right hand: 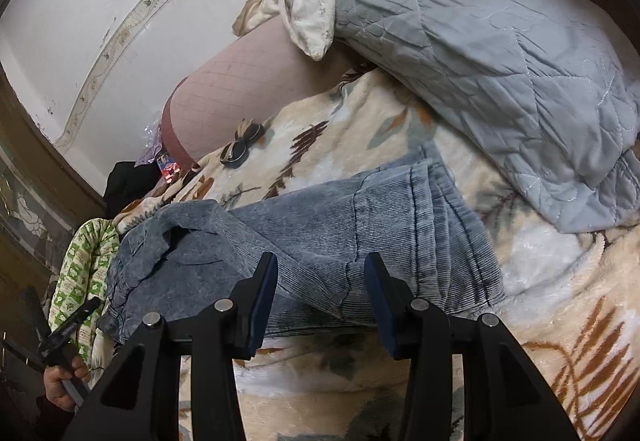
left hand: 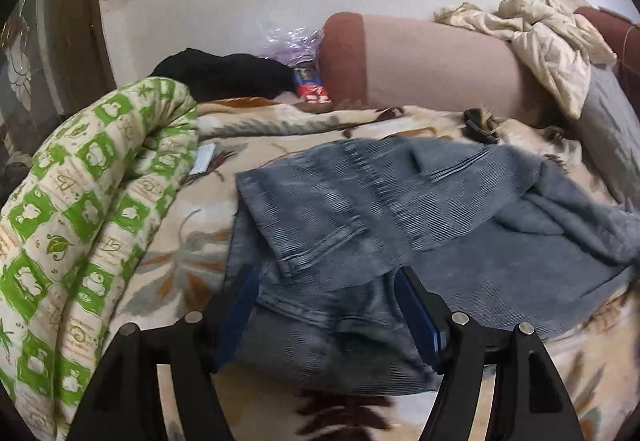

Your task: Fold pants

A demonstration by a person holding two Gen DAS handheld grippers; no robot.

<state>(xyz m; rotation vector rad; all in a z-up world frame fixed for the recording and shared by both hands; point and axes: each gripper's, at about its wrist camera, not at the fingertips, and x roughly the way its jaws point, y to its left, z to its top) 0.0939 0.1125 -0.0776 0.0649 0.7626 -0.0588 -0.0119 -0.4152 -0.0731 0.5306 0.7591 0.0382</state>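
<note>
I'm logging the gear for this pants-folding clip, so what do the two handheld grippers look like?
Both match. The left gripper and right gripper each have two black, angular finger arms with cut-out windows, round silver pivot pins at the joints, and flat dark blue pads on the inner faces. No cables or markings show. The person's hand wraps a black handle; its sleeve looks dark.

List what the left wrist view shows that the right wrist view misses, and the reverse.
Only the left wrist view: the left gripper, open above the pants, and a small card beside the green quilt. Only the right wrist view: the right gripper, open, and a hand at lower left. Both: pants, leaf-print blanket, pink bolster, grey quilt.
</note>
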